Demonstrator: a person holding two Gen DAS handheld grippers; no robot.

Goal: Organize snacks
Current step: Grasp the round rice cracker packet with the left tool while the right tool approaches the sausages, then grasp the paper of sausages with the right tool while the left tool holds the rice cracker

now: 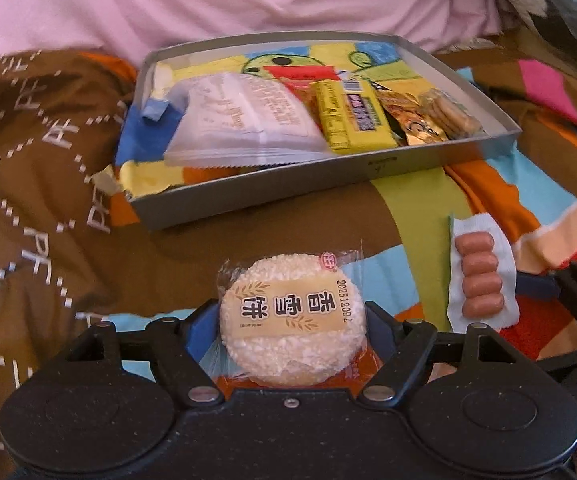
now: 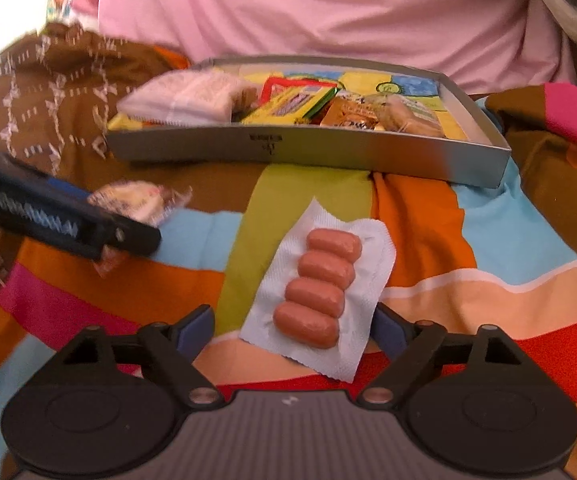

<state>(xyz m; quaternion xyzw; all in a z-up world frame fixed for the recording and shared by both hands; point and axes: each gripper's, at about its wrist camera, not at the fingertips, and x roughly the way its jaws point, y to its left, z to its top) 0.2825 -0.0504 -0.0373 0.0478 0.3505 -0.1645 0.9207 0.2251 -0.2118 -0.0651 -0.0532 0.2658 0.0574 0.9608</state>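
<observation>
Item: rice cracker (image 1: 292,328) — pinched in left gripper (image 1: 292,320), short of tray (image 1: 288,196).
Item: sausage pack (image 2: 320,288) — on bedspread (image 2: 508,240), between spread fingers of right gripper (image 2: 294,328), ungrasped (contact unclear).
Rec.: light squeeze, lift over tray wall, set in bare corner.

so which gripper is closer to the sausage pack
Right. The right gripper has its open jaws on either side of the sausage pack. The left gripper is off to its left, around the rice cracker.
</observation>
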